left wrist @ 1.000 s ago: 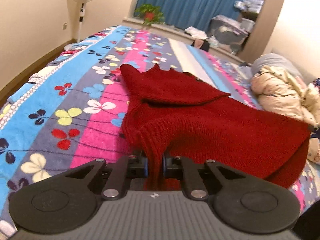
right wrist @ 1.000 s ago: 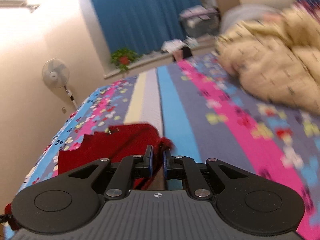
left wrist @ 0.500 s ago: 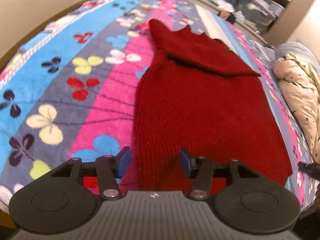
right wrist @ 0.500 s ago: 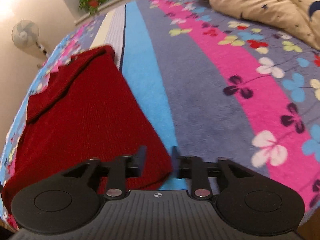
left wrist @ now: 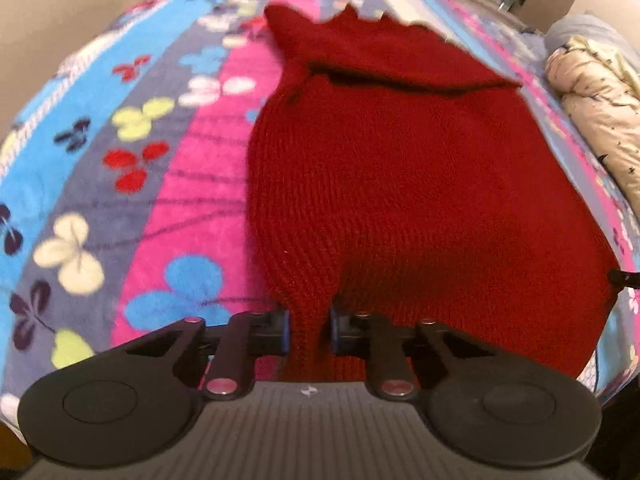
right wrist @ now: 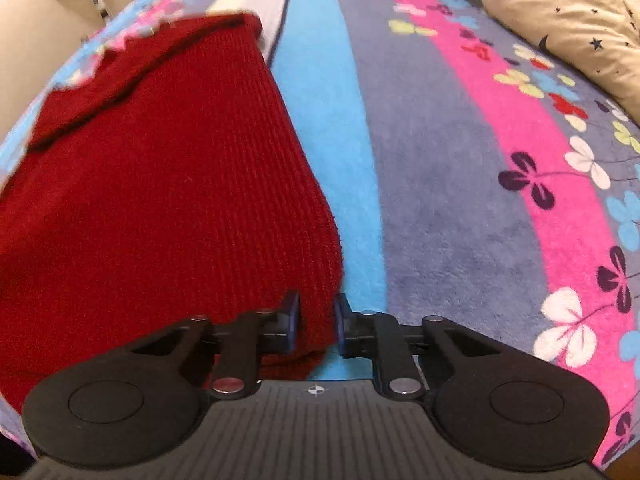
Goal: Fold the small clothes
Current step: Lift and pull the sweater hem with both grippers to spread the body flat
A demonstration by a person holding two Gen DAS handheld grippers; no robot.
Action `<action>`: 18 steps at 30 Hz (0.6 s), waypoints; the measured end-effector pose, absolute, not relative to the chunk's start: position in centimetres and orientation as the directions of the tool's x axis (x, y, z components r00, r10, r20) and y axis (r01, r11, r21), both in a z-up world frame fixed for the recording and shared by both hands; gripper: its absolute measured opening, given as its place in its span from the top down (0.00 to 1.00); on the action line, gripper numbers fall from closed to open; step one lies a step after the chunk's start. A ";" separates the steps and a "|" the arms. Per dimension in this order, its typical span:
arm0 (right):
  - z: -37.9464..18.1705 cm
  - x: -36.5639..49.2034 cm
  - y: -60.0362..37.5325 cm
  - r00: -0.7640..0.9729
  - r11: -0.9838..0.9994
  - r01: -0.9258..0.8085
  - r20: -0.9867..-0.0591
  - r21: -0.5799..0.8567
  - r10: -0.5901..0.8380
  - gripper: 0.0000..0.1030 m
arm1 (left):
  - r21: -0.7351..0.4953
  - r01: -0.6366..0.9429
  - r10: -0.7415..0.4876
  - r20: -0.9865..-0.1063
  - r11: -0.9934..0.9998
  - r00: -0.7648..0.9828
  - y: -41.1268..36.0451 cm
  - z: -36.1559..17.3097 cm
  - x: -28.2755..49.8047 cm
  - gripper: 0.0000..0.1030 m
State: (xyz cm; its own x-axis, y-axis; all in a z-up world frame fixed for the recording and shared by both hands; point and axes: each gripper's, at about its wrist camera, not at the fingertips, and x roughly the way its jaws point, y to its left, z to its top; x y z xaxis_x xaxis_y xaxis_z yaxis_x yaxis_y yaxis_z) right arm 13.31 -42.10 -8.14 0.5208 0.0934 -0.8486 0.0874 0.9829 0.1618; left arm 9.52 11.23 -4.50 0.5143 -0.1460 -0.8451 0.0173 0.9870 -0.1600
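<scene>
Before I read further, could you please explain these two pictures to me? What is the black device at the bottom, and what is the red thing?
No robot here: a person holds one pair of tongs in each hand, each carrying a camera looking along its fingers. The left tongs have closed on the near left corner of a red knitted garment; the right tongs have closed on its near right corner. It lies flat on a flowered striped blanket, its far part folded over. A beige quilt lies to the right.
</scene>
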 end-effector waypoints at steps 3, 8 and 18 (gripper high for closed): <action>-4.5 10.6 -44.3 0.677 0.941 0.119 -0.719 0.315 0.155 0.95 | -0.298 0.047 -0.255 -0.716 0.954 0.649 12.9 -1.2 7.0 0.88; -3.4 7.9 -47.7 0.718 0.885 0.176 -0.671 0.431 0.184 0.95 | -0.222 0.031 -0.202 -0.813 0.975 0.546 13.2 -3.2 6.9 0.87; -5.3 10.5 -43.0 0.603 0.970 0.196 -0.797 0.141 -0.006 0.77 | -0.023 0.001 -0.018 -0.763 1.000 0.646 10.2 -1.8 8.1 0.48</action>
